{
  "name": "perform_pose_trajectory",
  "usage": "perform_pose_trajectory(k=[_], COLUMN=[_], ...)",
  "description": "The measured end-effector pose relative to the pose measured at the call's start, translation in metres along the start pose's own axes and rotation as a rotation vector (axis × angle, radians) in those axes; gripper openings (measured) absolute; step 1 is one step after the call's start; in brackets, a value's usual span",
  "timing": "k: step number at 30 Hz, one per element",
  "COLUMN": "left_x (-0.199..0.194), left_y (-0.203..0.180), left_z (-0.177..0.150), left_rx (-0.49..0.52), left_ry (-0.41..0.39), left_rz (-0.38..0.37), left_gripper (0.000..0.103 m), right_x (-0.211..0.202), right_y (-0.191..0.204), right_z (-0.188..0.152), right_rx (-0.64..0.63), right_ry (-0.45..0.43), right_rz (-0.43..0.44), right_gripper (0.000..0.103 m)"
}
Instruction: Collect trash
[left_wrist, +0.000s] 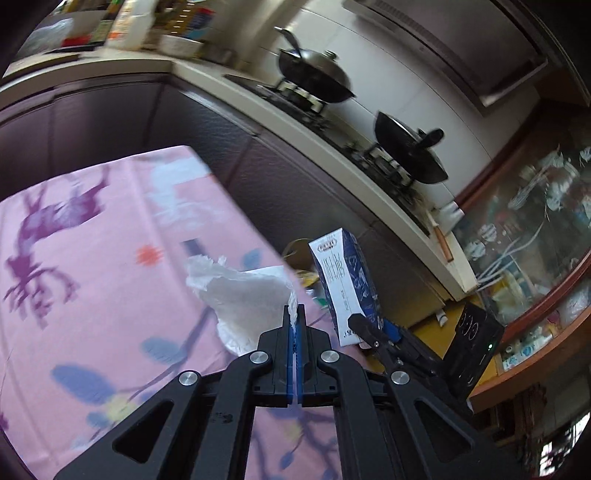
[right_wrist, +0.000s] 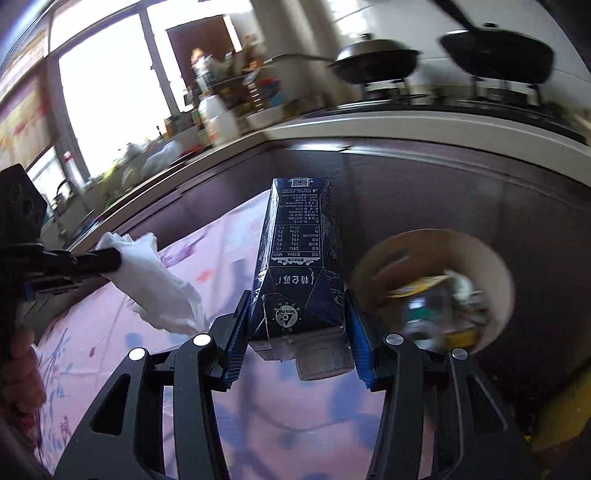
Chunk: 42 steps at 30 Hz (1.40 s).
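My left gripper (left_wrist: 294, 310) is shut on a crumpled white tissue (left_wrist: 243, 295) and holds it above the pink flowered tablecloth (left_wrist: 92, 295). My right gripper (right_wrist: 295, 299) is shut on a dark blue milk carton (right_wrist: 297, 258), held upright above the cloth. The carton (left_wrist: 343, 288) and right gripper also show in the left wrist view at right. The left gripper (right_wrist: 110, 258) with the tissue (right_wrist: 155, 284) shows at the left of the right wrist view. A round tan trash bin (right_wrist: 436, 291) with wrappers inside stands on the floor, just right of the carton.
Dark cabinet fronts (right_wrist: 424, 192) and a white counter (left_wrist: 332, 147) with a stove and two black woks (left_wrist: 314, 74) run behind the table. A glass-door cabinet (left_wrist: 535, 240) is at the far right. Bottles and clutter (right_wrist: 221, 110) sit by a bright window.
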<state>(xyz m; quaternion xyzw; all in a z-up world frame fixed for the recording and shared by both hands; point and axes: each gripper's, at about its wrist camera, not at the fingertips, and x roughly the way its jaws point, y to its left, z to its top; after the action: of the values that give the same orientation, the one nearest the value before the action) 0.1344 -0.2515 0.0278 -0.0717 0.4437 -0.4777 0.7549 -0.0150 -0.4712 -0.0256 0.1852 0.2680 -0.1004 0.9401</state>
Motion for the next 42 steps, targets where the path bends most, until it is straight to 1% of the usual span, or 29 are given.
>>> perform_pose_trajectory(k=[2, 4, 6, 7, 8, 11, 13, 16, 17, 18, 19, 20, 21, 22, 24, 26, 29, 30, 32, 33, 34, 36, 37, 39, 40, 42], left_x=[0.025, 0.047, 0.077, 0.087, 0.105, 0.142, 0.167, 0.206, 0.219, 0.229, 0.234, 0.238, 0.238, 0.237, 0.227, 0.214, 0.19, 0.182, 0.17, 0.161, 0.152, 0.135, 0.125, 0.105, 0.098, 0.084], left_y=[-0.023, -0.043, -0.064, -0.071, -0.083, -0.098, -0.101, -0.101, -0.099, -0.097, -0.094, -0.09, -0.087, -0.086, -0.084, -0.088, -0.093, -0.095, -0.099, -0.1, -0.1, -0.095, -0.092, -0.082, -0.078, -0.067], left_z=[0.016, 0.027, 0.039, 0.041, 0.045, 0.05, 0.049, 0.04, 0.036, 0.031, 0.028, 0.024, 0.021, 0.019, 0.016, 0.014, 0.012, 0.011, 0.012, 0.011, 0.01, 0.007, 0.004, -0.004, -0.007, -0.016], left_rx=[0.037, 0.067, 0.091, 0.1, 0.121, 0.156, 0.168, 0.175, 0.181, 0.186, 0.187, 0.18, 0.173, 0.168, 0.172, 0.193, 0.23, 0.241, 0.261, 0.267, 0.266, 0.251, 0.239, 0.215, 0.203, 0.172], left_ry=[0.014, 0.029, 0.059, 0.069, 0.08, 0.107, 0.143, 0.218, 0.241, 0.264, 0.274, 0.27, 0.263, 0.259, 0.245, 0.212, 0.156, 0.136, 0.11, 0.094, 0.078, 0.06, 0.054, 0.045, 0.043, 0.039], left_rz=[-0.015, -0.029, -0.055, -0.062, -0.06, -0.045, -0.023, 0.033, 0.068, 0.117, 0.148, 0.182, 0.194, 0.195, 0.204, 0.223, 0.248, 0.255, 0.257, 0.258, 0.257, 0.243, 0.236, 0.226, 0.226, 0.223], left_gripper=[0.001, 0.001, 0.001, 0.001, 0.001, 0.001, 0.001, 0.002, 0.012, 0.034, 0.045, 0.052, 0.052, 0.052, 0.052, 0.053, 0.064, 0.065, 0.065, 0.065, 0.065, 0.065, 0.065, 0.065, 0.065, 0.065], right_x=[-0.008, -0.011, -0.009, -0.006, -0.003, 0.007, 0.015, 0.027, 0.033, 0.039, 0.048, 0.056, 0.061, 0.061, 0.051, 0.042, 0.032, 0.027, 0.023, 0.022, 0.023, 0.032, 0.038, 0.058, 0.073, 0.105], right_y=[-0.034, -0.06, -0.087, -0.098, -0.112, -0.136, -0.149, -0.162, -0.164, -0.165, -0.166, -0.169, -0.17, -0.17, -0.168, -0.164, -0.155, -0.151, -0.139, -0.135, -0.129, -0.115, -0.109, -0.098, -0.094, -0.093], right_z=[0.006, 0.009, 0.011, 0.011, 0.01, 0.007, 0.003, 0.0, 0.0, 0.0, 0.0, 0.0, 0.003, 0.004, 0.005, 0.004, 0.0, -0.002, -0.001, -0.001, 0.002, 0.007, 0.008, 0.011, 0.012, 0.016], right_rx=[0.03, 0.051, 0.089, 0.11, 0.136, 0.17, 0.195, 0.217, 0.218, 0.218, 0.218, 0.226, 0.233, 0.237, 0.23, 0.225, 0.238, 0.232, 0.194, 0.177, 0.161, 0.138, 0.131, 0.119, 0.124, 0.165], right_ry=[-0.016, -0.017, -0.008, 0.001, 0.011, 0.034, 0.049, 0.064, 0.069, 0.078, 0.115, 0.15, 0.16, 0.154, 0.104, 0.086, 0.066, 0.062, 0.056, 0.059, 0.072, 0.125, 0.159, 0.262, 0.323, 0.411], right_rz=[-0.046, -0.075, -0.089, -0.088, -0.089, -0.096, -0.098, -0.096, -0.095, -0.094, -0.09, -0.073, -0.069, -0.072, -0.094, -0.09, -0.08, -0.079, -0.084, -0.077, -0.058, 0.006, 0.038, 0.086, 0.106, 0.123], right_gripper=[0.047, 0.047, 0.047, 0.047, 0.047, 0.047, 0.047, 0.048, 0.048, 0.05, 0.055, 0.059, 0.062, 0.062, 0.063, 0.063, 0.063, 0.063, 0.056, 0.049, 0.039, 0.03, 0.03, 0.03, 0.03, 0.03])
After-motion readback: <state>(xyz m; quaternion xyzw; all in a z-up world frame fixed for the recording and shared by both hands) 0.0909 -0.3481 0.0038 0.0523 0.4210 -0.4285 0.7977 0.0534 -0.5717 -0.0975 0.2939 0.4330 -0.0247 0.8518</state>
